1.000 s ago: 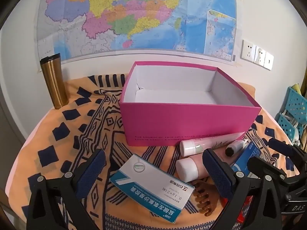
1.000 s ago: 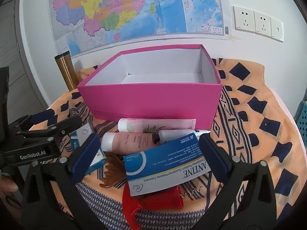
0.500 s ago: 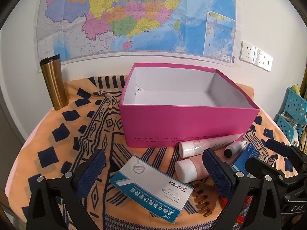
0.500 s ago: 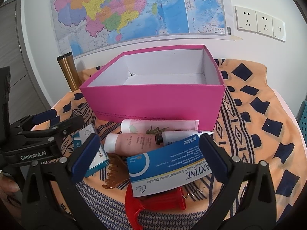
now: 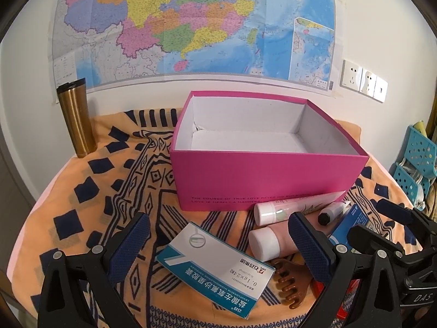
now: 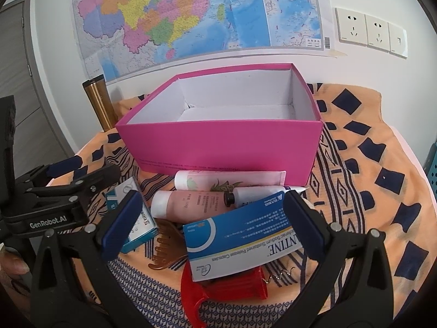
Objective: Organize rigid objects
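Observation:
An empty open pink box (image 5: 267,183) (image 6: 218,147) stands on the patterned cloth. In front of it lie a white-and-teal medicine box (image 5: 215,270), a blue medicine box (image 6: 245,237), a pink bottle (image 6: 188,205), a pale tube (image 6: 226,179), a small black-capped bottle (image 6: 254,194), a brown hair claw (image 5: 289,284) and a red plastic piece (image 6: 224,287). My left gripper (image 5: 218,227) hangs open above the white-and-teal box. My right gripper (image 6: 214,207) is open over the blue box and the bottles. Neither holds anything.
A gold tumbler (image 5: 75,120) stands at the back left against the wall with the map. Blue plastic baskets (image 5: 415,161) sit off the table to the right. The cloth-covered table (image 6: 382,180) has a rounded edge, with bare cloth to the right of the box.
Both grippers have drifted only slightly and stay open. The objects on the cloth have not moved.

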`<state>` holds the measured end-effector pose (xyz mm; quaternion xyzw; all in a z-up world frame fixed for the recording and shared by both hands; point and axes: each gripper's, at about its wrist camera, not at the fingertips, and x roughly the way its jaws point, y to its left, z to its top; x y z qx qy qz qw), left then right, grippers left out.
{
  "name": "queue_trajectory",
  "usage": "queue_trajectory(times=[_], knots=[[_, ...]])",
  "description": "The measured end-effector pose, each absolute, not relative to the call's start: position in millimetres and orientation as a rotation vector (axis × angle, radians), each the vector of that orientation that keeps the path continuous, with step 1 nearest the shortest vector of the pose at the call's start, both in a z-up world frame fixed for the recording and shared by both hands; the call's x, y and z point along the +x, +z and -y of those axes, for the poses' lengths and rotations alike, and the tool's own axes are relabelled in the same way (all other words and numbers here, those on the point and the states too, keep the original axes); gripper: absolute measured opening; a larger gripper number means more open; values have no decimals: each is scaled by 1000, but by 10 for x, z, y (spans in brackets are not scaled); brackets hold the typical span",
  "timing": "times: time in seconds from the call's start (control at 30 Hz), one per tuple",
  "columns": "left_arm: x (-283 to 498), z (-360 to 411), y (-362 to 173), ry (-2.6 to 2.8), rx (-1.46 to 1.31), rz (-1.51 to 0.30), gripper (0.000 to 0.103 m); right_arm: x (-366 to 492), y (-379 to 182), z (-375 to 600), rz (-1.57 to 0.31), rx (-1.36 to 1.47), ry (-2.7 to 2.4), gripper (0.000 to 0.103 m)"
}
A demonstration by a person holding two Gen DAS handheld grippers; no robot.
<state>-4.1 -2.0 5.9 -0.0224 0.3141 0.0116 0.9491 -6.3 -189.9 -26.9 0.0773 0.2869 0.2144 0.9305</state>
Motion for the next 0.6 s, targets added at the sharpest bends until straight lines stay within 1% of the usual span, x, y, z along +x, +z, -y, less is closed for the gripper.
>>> queue_trajectory(times=[0.6], knots=[[-37, -17, 73, 26, -54, -641, 103, -57, -321, 1848, -598, 170, 468, 103]])
